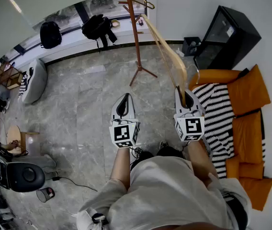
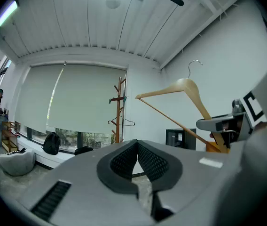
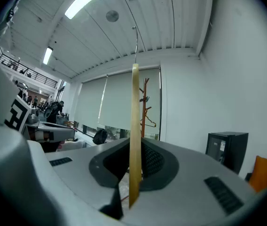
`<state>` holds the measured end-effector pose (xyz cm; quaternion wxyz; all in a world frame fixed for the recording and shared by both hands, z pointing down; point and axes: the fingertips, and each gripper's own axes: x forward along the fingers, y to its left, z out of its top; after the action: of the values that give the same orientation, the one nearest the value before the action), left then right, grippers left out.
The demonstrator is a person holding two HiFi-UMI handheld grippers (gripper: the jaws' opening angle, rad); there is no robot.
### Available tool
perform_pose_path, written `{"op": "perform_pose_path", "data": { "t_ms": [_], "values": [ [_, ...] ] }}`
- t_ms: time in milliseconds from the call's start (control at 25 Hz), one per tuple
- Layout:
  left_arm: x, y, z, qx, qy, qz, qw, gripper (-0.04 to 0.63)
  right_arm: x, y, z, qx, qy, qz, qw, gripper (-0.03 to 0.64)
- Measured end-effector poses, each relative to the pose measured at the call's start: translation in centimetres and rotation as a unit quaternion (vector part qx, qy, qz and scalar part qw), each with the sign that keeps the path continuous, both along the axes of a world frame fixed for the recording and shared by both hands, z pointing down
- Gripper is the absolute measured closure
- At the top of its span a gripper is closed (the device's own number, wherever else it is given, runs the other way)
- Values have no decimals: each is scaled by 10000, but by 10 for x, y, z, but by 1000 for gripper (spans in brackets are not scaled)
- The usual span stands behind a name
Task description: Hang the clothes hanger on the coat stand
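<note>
Office lounge, marble floor (image 1: 88, 99), orange sofa (image 1: 248, 92), roller blind (image 2: 77, 98), beanbag (image 1: 34, 80)

Pale wooden clothes hanger (image 1: 173, 60), hook up, apart from brown coat stand (image 1: 135, 32).

Clothes hanger (image 1: 175, 63): pale natural wood, silver hook.
Coat stand (image 1: 135, 32): reddish-brown wood.
Left gripper (image 1: 124, 97), right gripper (image 1: 184, 94): light grey shells, black pads, black-and-white square markers.
Floor (image 1: 78, 95): grey marbled tile.
Sofa (image 1: 248, 92): orange.
Throw (image 1: 220, 114): black-and-white stripes.
Cabinet (image 1: 227, 32): black.
Backpack (image 1: 50, 34): black.
</note>
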<state>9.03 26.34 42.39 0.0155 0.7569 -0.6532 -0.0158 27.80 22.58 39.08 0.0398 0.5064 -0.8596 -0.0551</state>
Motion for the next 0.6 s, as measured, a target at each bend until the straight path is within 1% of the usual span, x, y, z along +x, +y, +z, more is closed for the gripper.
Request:
{"op": "perform_pose_path", "data": {
  "t_ms": [160,320,440,600],
  "values": [
    [-8,-1,3,5,-52,62,10000,586,-14,1,2,20,4,-17,10000,594],
    [-17,3,5,-28,-93,64,9999,586,-24,3,7,-65,71,-33,9999,594],
    [-24,7,9,-34,-63,80,9999,586,-35,4,11,-91,248,-111,9996,594],
    [-41,10,16,-93,-4,37,9999,586,-54,5,16,-158,298,-227,9992,594]
  ]
}}
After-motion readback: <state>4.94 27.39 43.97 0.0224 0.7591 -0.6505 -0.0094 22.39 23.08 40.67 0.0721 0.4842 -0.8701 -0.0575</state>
